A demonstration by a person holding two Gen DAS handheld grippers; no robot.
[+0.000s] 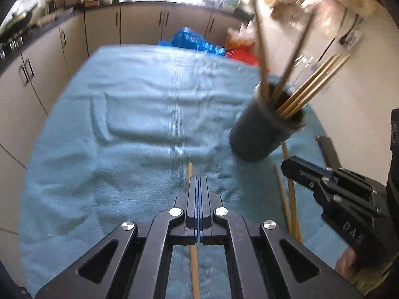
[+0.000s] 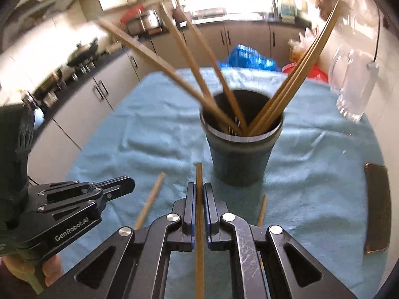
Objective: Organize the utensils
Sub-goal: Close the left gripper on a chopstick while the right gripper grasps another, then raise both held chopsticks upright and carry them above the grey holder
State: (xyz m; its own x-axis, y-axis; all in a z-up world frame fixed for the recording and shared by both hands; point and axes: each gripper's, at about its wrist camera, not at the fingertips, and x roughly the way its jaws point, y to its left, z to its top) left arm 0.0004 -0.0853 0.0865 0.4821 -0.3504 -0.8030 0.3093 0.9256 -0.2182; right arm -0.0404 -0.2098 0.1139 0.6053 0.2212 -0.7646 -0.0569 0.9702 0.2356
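Each gripper, left (image 1: pixel 198 182) and right (image 2: pixel 199 189), pinches one chopstick (image 2: pixel 199 224) before the holder (image 2: pixel 239 149).

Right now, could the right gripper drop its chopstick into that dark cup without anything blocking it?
Probably yes. The right gripper is shut on a chopstick, and the dark cup stands just ahead on the blue towel. The cup's near rim is free; the chopsticks in it lean outward, leaving a middle gap.
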